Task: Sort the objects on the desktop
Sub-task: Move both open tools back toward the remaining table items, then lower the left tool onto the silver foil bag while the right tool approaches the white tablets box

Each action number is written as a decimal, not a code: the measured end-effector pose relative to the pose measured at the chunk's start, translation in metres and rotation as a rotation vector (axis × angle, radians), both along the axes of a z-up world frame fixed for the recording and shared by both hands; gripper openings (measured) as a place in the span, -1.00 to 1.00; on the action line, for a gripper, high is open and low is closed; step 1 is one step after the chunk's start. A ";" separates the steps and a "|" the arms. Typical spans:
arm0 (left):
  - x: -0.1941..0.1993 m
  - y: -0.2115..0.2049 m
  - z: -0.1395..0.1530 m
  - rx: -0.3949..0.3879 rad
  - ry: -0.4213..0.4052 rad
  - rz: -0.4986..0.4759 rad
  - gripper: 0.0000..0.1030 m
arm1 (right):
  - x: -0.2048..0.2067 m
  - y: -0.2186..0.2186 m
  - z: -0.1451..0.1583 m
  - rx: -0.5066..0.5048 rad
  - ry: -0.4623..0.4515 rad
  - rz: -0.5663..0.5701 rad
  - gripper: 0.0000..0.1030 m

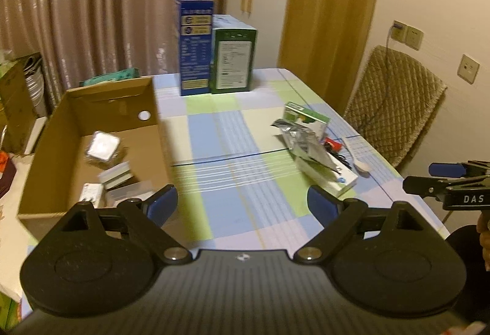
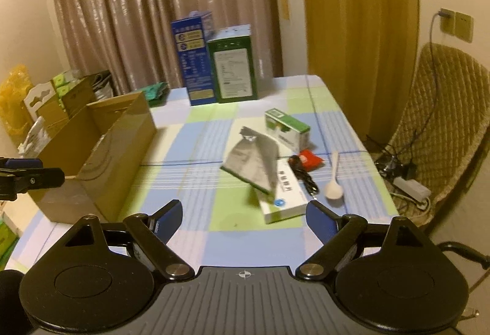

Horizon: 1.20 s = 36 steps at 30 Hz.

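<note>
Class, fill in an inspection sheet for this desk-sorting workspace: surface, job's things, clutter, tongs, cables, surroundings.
Surface: checked tablecloth covers the table.
Job's things: cardboard box on the left already holds small packs; silver pouch, green carton, white carton, red packet, spoon lie unsorted.
Clutter: blue box and tall green box stand at the far edge.
Tongs: left tongs and right tongs open, empty.
Cables: power strip on the floor.
Surroundings: curtains, padded chair.
</note>
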State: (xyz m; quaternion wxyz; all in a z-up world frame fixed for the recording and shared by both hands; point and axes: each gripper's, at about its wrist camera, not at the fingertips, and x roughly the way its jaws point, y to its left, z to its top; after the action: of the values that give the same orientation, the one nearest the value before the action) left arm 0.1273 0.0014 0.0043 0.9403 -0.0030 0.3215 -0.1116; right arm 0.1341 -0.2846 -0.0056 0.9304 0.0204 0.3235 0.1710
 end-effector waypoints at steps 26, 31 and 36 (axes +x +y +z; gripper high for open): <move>0.088 -0.071 -0.040 0.122 0.088 -0.185 0.75 | 0.088 -0.010 -0.069 -0.103 0.126 0.056 0.65; 0.104 -0.072 -0.049 0.127 0.102 -0.189 0.75 | 0.110 -0.004 -0.085 -0.126 0.142 0.091 0.65; 0.117 -0.072 -0.058 0.123 0.114 -0.190 0.75 | 0.133 0.003 -0.105 -0.158 0.172 0.117 0.65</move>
State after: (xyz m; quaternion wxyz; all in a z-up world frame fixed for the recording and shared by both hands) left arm 0.2443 -0.0709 -0.0541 0.9041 0.0789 0.3795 -0.1800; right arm 0.2673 -0.2816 -0.1109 0.8865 -0.0571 0.4150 0.1966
